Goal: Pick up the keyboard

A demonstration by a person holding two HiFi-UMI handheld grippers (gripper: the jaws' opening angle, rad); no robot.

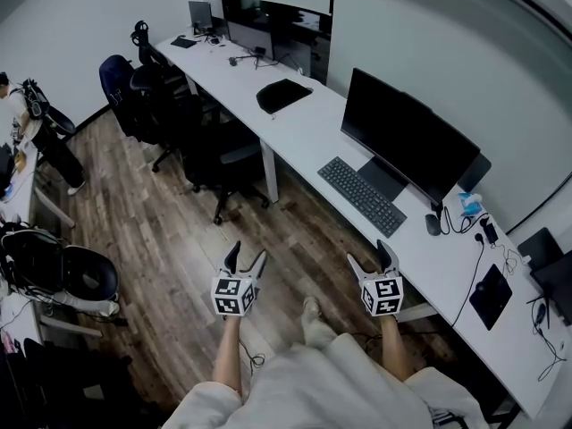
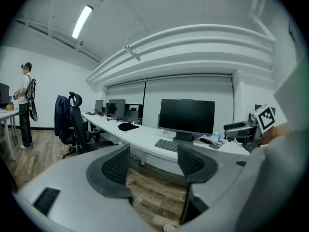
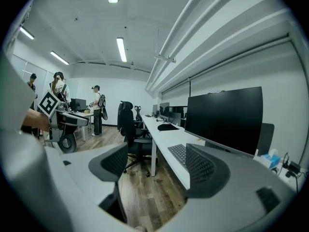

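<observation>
Fingers (image 2: 116,166) spread and empty on left gripper (image 1: 248,257) and right gripper (image 1: 368,256), I hover well apart from the keyboard (image 1: 361,195), nothing grasped yet.

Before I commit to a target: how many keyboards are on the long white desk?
1: the keyboard lies on the desk in front of the big monitor. The items at the desk's far end are too small to tell; another may be there.

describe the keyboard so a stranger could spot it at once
Find the long white desk along the wall, then its largest dark monitor. The keyboard lies flat just in front of it, the only long dark slab of keys there.
</observation>
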